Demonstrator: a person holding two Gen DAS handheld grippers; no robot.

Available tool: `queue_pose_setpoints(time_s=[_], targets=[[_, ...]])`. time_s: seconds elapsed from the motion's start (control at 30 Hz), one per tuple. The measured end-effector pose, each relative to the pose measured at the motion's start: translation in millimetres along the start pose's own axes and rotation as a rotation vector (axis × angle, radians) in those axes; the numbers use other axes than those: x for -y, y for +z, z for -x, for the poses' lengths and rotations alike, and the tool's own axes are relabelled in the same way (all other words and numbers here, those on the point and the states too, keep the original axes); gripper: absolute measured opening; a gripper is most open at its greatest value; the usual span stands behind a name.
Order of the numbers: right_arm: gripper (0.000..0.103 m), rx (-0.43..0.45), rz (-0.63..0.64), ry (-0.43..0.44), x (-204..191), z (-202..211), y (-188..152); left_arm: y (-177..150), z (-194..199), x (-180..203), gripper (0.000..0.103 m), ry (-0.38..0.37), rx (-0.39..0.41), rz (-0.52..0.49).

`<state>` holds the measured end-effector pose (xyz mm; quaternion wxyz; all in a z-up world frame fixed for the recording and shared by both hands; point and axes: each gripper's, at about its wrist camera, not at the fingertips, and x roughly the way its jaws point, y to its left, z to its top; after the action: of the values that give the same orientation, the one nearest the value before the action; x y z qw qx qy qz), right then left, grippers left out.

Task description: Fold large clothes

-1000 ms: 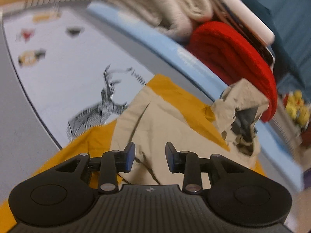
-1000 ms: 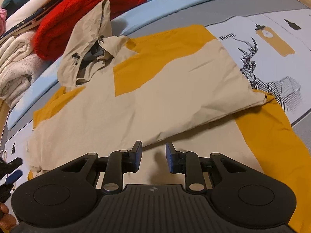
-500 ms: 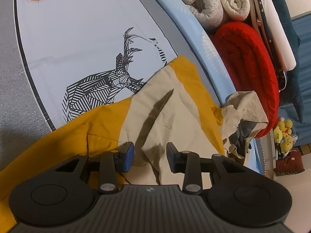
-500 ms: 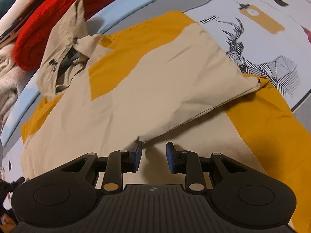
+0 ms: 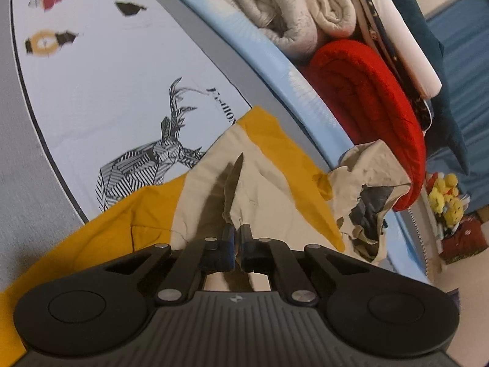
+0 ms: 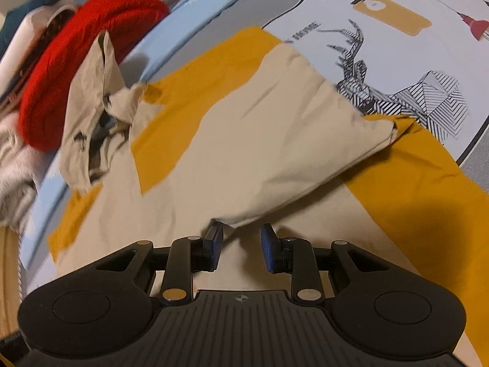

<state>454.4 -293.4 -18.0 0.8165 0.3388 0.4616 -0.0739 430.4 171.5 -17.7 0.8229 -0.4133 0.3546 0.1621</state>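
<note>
Jacket [image 5: 262,189], beige and mustard, spread on printed bedsheet [image 5: 107,91]. Left gripper [image 5: 237,238] pinched shut on raised beige fold. Right gripper [image 6: 241,240] parted at folded edge, gripping nothing.

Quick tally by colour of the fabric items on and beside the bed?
Beige-and-mustard jacket: 1
Red blanket: 1
Cream blankets: 2
Teal fabric: 1
Printed sheet: 1
Total: 6
</note>
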Motion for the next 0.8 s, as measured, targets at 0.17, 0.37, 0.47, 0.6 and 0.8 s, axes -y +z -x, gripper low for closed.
queue_pose_setpoints(time_s=[0.17, 0.37, 0.47, 0.6, 0.8], targets=[[0.029, 0.003, -0.032, -0.045, 5.2, 1.2, 2.1, 8.9, 1.7, -2.4, 0.006, 0.120, 0.086, -0.038], [0.029, 0.044, 0.105, -0.077, -21.4, 15.8, -7.7, -0.4, 12.2, 35.8, 0.014, 0.028, 0.144, -0.267], [0.037, 0.100, 0.220, -0.003, -42.0, 28.1, -13.3, -10.9, -10.2, 36.9, 0.019, 0.045, 0.008, -0.304], [0.048, 0.114, 0.279, 0.029, -41.4, 15.4, -10.4, -20.3, -47.6, 13.2, 0.023, 0.156, -0.196, -0.259], [0.047, -0.002, 0.095, -0.097, -7.5, -10.1, 4.3, -16.2, -25.8, 32.4, 0.030, 0.150, -0.150, -0.326]])
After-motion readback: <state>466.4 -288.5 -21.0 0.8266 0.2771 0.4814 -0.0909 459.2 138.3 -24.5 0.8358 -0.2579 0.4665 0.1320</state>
